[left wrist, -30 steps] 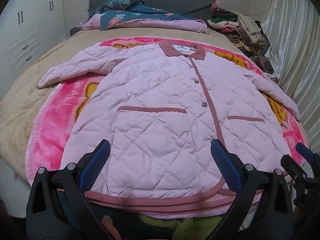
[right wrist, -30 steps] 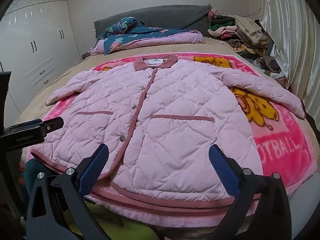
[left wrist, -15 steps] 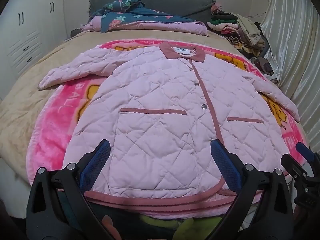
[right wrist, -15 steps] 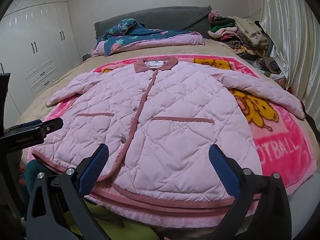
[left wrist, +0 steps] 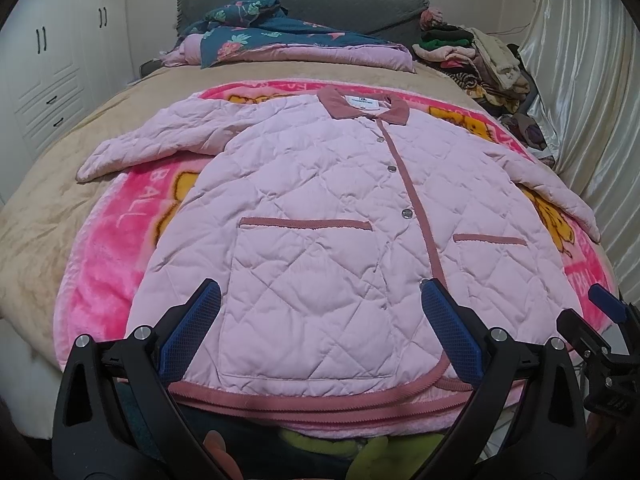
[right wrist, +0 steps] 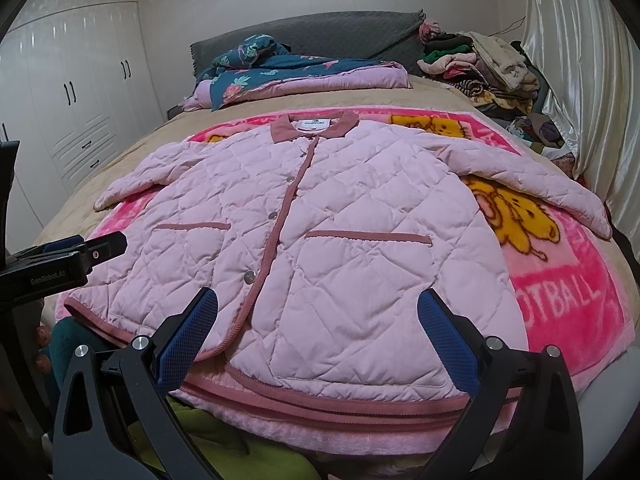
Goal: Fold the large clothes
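A pale pink quilted jacket [left wrist: 320, 208] [right wrist: 320, 232] with a dusty-rose collar, placket and hem lies flat and buttoned on a bright pink blanket [left wrist: 112, 248] [right wrist: 560, 280], both sleeves spread outward. My left gripper [left wrist: 320, 320] hovers open over the hem, on the jacket's left half. Over the right half of the hem my right gripper [right wrist: 318, 318] is open too. Neither holds any cloth. The right gripper's tip [left wrist: 604, 304] shows at the left wrist view's right edge, and the left gripper's tip [right wrist: 100, 246] at the right wrist view's left edge.
The blanket covers a tan bedspread [left wrist: 48, 200]. A folded floral quilt [left wrist: 280, 36] lies by the grey headboard [left wrist: 340, 0]. Piled clothes [left wrist: 480, 60] sit at the far right, beside a shiny curtain [left wrist: 580, 80]. White wardrobes [right wrist: 72, 92] stand left. Green and dark fabric [right wrist: 224, 452] lies below the bed's near edge.
Both views have drawn back and risen slightly, so the jacket sits a little lower and farther. Both grippers stay open, and the jacket has not moved.
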`<state>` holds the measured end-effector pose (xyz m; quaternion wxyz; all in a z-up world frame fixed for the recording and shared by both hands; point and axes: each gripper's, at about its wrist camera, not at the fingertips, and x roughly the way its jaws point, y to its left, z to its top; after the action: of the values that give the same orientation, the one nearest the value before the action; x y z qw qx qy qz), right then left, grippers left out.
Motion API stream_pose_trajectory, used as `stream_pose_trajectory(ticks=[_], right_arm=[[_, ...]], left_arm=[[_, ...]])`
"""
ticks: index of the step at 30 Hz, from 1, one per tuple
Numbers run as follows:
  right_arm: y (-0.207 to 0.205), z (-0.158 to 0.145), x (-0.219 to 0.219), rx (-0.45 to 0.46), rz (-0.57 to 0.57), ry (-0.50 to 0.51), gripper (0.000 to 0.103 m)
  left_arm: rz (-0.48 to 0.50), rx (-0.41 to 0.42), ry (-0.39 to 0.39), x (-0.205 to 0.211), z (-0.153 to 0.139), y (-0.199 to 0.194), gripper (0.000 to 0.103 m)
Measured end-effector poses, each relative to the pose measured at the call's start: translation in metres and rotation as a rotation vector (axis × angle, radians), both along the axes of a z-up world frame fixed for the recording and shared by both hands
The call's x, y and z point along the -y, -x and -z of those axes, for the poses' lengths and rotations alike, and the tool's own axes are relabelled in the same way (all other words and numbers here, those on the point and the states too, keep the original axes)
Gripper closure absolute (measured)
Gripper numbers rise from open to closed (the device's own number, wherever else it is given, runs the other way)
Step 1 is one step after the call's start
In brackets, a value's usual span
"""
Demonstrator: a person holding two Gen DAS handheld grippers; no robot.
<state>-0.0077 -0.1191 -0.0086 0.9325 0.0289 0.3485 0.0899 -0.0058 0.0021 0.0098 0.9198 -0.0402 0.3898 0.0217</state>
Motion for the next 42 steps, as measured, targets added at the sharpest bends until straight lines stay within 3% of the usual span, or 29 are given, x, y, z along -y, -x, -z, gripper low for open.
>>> stream_pose_trajectory(ticks=[42], right_arm=[[-0.018,0.002,-0.009,-0.02,-0.008,0.006,0.004]], left_arm=[[-0.012,-0.01,0.005,0.004,-0.001,-0.006,0.009]])
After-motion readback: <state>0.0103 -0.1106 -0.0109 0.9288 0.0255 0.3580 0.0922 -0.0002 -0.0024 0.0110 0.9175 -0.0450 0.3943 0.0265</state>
